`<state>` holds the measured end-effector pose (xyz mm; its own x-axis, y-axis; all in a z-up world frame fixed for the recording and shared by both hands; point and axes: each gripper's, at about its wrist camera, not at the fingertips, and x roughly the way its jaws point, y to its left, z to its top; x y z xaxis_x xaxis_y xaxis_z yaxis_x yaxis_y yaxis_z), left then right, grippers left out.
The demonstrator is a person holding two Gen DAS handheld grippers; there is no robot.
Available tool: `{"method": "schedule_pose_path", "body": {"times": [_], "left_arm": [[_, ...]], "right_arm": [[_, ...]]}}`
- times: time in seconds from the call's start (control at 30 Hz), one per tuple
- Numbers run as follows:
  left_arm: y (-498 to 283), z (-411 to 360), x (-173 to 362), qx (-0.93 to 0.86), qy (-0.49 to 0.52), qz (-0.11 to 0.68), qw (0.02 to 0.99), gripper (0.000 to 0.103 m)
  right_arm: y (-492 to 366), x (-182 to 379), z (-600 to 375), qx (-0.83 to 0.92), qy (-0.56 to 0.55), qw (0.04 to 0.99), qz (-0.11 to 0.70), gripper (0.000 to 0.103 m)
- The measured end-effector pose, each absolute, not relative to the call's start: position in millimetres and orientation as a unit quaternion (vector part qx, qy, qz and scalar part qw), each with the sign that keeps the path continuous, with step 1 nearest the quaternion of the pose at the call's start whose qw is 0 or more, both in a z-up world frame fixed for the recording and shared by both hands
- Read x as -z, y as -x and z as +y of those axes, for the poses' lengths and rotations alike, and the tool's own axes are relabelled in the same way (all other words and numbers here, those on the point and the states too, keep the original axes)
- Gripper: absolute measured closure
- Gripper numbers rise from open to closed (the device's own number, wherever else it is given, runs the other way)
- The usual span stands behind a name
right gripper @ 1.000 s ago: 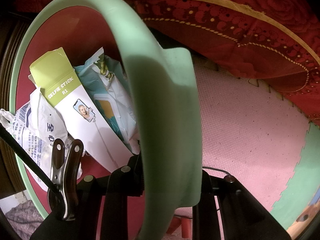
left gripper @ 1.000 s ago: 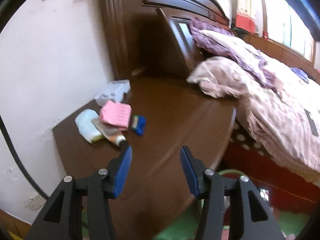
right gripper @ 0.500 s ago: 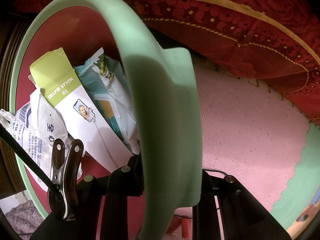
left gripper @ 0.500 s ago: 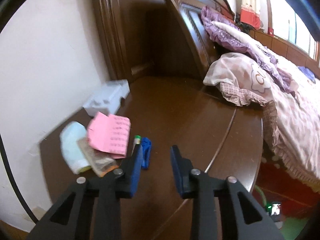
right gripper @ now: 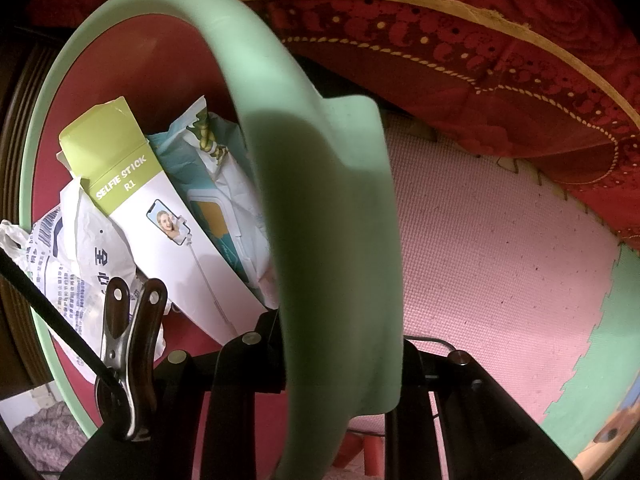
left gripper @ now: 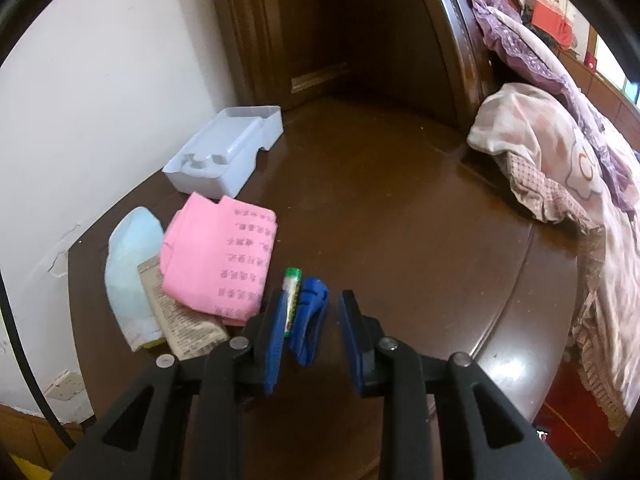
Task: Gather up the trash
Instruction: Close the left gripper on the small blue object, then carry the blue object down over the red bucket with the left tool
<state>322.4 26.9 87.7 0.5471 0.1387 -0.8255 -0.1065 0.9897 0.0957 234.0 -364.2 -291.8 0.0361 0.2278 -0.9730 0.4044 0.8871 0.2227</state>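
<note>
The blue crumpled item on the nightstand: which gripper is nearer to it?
Left. The left gripper has the blue crumpled item between its fingers; the right gripper grips the green bin rim elsewhere.

left claw (left gripper: 311, 336) narrowed, pads apart, over blue scrap (left gripper: 310, 320) | green-capped tube (left gripper: 292, 296) just left of scrap | pink paper (left gripper: 218, 252) further left | white tray (left gripper: 228, 156) beyond | brown surface (left gripper: 400, 220)

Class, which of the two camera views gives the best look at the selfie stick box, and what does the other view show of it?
The right wrist view shows it best: the selfie stick box lies in the green-rimmed bin among other wrappers, its label readable. The left wrist view shows nothing of it, only the wooden table with its litter.
</note>
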Motion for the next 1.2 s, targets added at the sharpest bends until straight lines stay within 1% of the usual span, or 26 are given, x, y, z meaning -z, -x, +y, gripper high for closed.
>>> {"method": "schedule_pose_path", "body": {"times": [0.17, 0.4, 0.43, 0.5, 0.57, 0.73, 0.93, 1.2], "left_arm": [[-328.9, 24.1, -82.2, -0.061, -0.01, 0.496, 0.866, 0.075], [-325.9, 21.1, -82.0, -0.061, -0.022, 0.491, 0.869, 0.075], [-325.9, 20.4, -81.8, -0.061, -0.025, 0.491, 0.869, 0.076], [-324.3, 18.7, -81.5, -0.057, -0.024, 0.492, 0.869, 0.084], [-321.4, 15.9, -81.4, -0.05, -0.027, 0.491, 0.869, 0.087], [-311.5, 9.7, -81.7, -0.04, -0.039, 0.484, 0.873, 0.087], [-298.5, 11.8, -83.5, -0.025, -0.012, 0.479, 0.877, 0.087], [-260.0, -5.9, -94.6, 0.013, -0.015, 0.441, 0.897, 0.087]], "right_arm": [[-234.4, 291.9, -364.5, 0.065, -0.23, 0.682, 0.691, 0.081], [-234.3, 291.6, -364.8, 0.065, -0.23, 0.682, 0.691, 0.081], [-234.3, 291.7, -364.8, 0.065, -0.23, 0.682, 0.691, 0.081], [-234.4, 291.7, -364.9, 0.065, -0.23, 0.682, 0.691, 0.081], [-234.9, 291.7, -365.2, 0.065, -0.231, 0.682, 0.691, 0.081], [-234.8, 291.8, -365.4, 0.065, -0.231, 0.682, 0.691, 0.081], [-234.9, 292.1, -365.6, 0.065, -0.231, 0.682, 0.691, 0.081], [-234.7, 292.3, -365.6, 0.065, -0.231, 0.682, 0.691, 0.081]]}}
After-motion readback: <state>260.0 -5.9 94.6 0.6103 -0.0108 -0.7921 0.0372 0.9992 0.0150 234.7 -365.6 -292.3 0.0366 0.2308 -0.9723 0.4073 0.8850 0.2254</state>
